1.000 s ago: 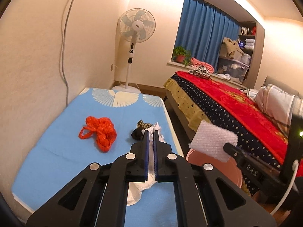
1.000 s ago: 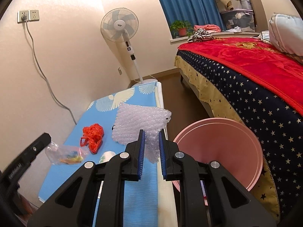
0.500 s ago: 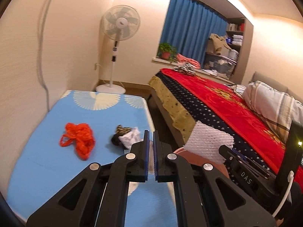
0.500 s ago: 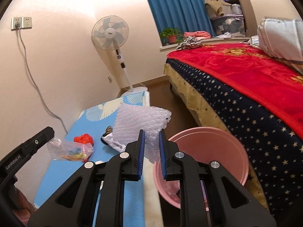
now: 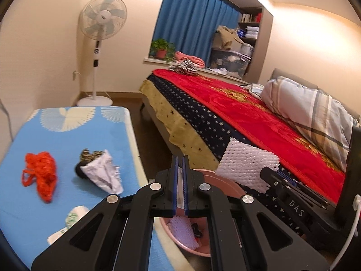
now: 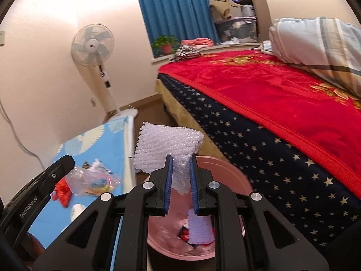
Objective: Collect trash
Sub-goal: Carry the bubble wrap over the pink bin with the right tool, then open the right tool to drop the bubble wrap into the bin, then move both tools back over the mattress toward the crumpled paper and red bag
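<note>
My left gripper is shut on a clear plastic bag with colourful scraps in it; only a thin sliver shows between its pads in the left wrist view. My right gripper is shut on a sheet of white bubble wrap, which sticks up above its fingers. Both hang over the near rim of the pink bin, which holds white foam mesh and red scraps. On the blue table lie an orange net bag, a crumpled white paper and a dark patterned scrap.
A bed with a red blanket and a striped pillow runs along the right, close to the bin. A standing fan is at the far wall. A strip of brown floor separates table and bed.
Both grippers have swung right, from over the table to above the pink bin, each keeping its load. The bin's inside now shows beneath the fingers.
</note>
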`<action>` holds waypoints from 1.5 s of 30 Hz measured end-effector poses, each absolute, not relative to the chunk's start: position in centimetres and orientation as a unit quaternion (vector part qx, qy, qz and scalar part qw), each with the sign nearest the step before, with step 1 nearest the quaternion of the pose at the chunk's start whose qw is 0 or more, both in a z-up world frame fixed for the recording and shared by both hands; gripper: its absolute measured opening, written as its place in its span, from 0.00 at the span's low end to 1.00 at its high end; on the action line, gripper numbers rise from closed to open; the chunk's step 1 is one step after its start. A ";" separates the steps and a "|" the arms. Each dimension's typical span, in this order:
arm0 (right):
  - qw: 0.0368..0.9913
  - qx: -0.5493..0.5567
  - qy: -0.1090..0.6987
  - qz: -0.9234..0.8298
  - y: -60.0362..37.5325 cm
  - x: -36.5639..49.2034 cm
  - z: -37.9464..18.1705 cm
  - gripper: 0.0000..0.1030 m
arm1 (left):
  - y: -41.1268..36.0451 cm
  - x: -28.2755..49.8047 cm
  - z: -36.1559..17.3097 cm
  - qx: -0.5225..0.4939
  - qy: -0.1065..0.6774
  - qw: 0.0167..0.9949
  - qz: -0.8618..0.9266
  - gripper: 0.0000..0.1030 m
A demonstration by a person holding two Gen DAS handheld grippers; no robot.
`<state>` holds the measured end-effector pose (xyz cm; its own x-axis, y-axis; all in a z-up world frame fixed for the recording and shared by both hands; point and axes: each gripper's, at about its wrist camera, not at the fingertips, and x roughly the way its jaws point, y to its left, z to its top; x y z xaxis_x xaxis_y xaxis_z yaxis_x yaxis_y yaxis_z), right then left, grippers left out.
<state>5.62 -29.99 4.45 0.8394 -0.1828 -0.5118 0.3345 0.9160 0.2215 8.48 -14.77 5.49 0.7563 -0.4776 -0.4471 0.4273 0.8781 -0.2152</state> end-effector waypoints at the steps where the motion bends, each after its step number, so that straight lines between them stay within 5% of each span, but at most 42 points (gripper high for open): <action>1: 0.946 0.152 0.250 -0.142 -30.3 5.6 4.2 0.15 | -15.2 8.8 5.1 -0.051 0.255 0.933 -0.248 0.04; 24: 0.932 0.135 0.278 -0.192 -31.4 6.7 1.9 0.15 | -19.7 11.4 1.7 -0.024 0.281 0.912 -0.298 0.04; 27: 0.929 0.140 0.279 -0.196 -31.5 6.7 1.9 0.20 | -19.7 11.6 1.5 -0.031 0.288 0.907 -0.306 0.04; 31: 0.926 0.146 0.281 -0.205 -31.7 6.7 1.9 0.47 | -19.3 11.8 1.2 -0.040 0.294 0.906 -0.301 0.21; 45: 0.935 0.129 0.272 -0.186 -30.3 6.3 2.2 0.47 | -17.6 10.8 2.2 -0.034 0.285 0.917 -0.277 0.21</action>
<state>6.31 -30.26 2.19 0.7834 -0.2776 -0.5560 0.4180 0.8974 0.1409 10.83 -17.56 2.18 0.6840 -0.5284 -0.5030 0.4894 0.8437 -0.2208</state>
